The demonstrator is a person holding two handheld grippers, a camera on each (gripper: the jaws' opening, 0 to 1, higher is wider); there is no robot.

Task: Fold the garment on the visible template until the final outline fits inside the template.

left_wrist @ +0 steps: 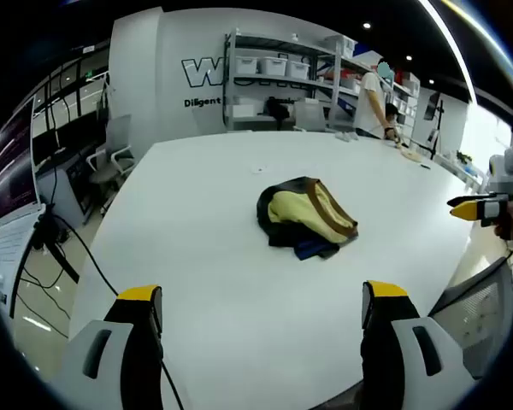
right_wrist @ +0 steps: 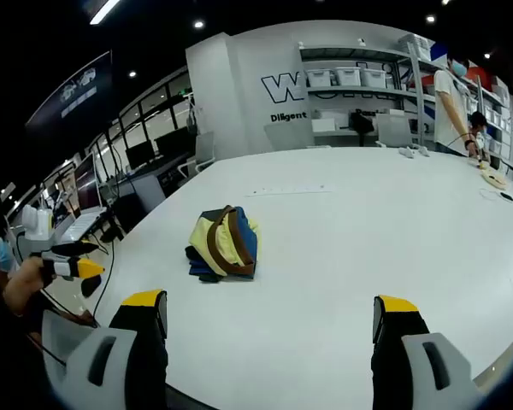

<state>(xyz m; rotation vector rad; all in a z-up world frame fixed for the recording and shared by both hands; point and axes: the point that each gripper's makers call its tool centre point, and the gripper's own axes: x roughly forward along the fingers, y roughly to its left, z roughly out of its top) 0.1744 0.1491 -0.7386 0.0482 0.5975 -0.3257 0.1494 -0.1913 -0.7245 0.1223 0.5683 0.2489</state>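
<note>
A folded garment (left_wrist: 306, 218), yellow with brown trim and dark blue parts, lies in a small bundle on the white table (left_wrist: 222, 256). In the right gripper view the same garment (right_wrist: 224, 243) sits left of centre. My left gripper (left_wrist: 265, 312) is open over the table's near edge, well short of the garment. My right gripper (right_wrist: 269, 320) is also open, with nothing between its jaws. The right gripper (left_wrist: 474, 207) shows at the right edge of the left gripper view, held by a hand. The left gripper (right_wrist: 73, 267) shows at the left of the right gripper view. No template outline is visible.
A person (left_wrist: 374, 98) stands at the far end of the table (right_wrist: 368, 222), near shelves (left_wrist: 278, 73) with white bins. Office chairs (left_wrist: 111, 162) and monitors (left_wrist: 13, 166) line the left side. Small items (right_wrist: 494, 179) lie at the table's far right.
</note>
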